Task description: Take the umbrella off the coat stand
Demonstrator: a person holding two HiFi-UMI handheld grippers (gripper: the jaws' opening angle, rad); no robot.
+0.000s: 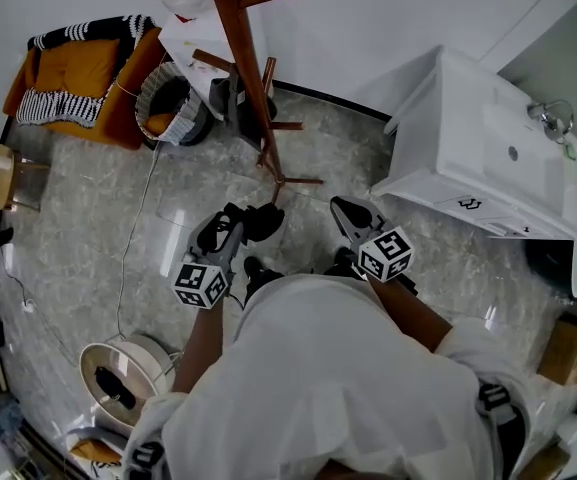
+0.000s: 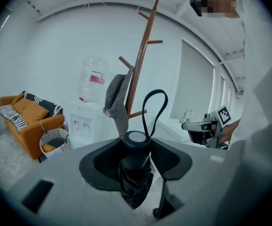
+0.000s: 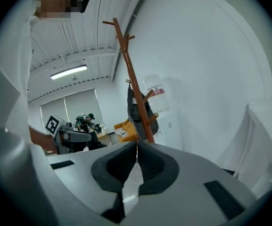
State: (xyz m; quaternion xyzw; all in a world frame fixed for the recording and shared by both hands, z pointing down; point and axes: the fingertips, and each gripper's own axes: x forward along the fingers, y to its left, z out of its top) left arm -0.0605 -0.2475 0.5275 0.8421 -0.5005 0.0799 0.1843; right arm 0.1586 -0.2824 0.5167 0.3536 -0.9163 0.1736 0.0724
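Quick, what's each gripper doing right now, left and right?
The left gripper is shut on the folded black umbrella.
The right gripper is shut, with nothing between its jaws.

umbrella: black, folded, in left tool | coat stand: wooden, upright

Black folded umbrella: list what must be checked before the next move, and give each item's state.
1. Left gripper shut on the black folded umbrella: ok, the jaws clamp it below its cap.
2. Black wrist strap loop clear of the brown wooden coat stand: cannot tell, it overlaps a peg in the left gripper view.
3. Right gripper free to help: ok, jaws together, nothing between them.
4. Grey fabric item secure on the stand: ok, hangs from a peg.
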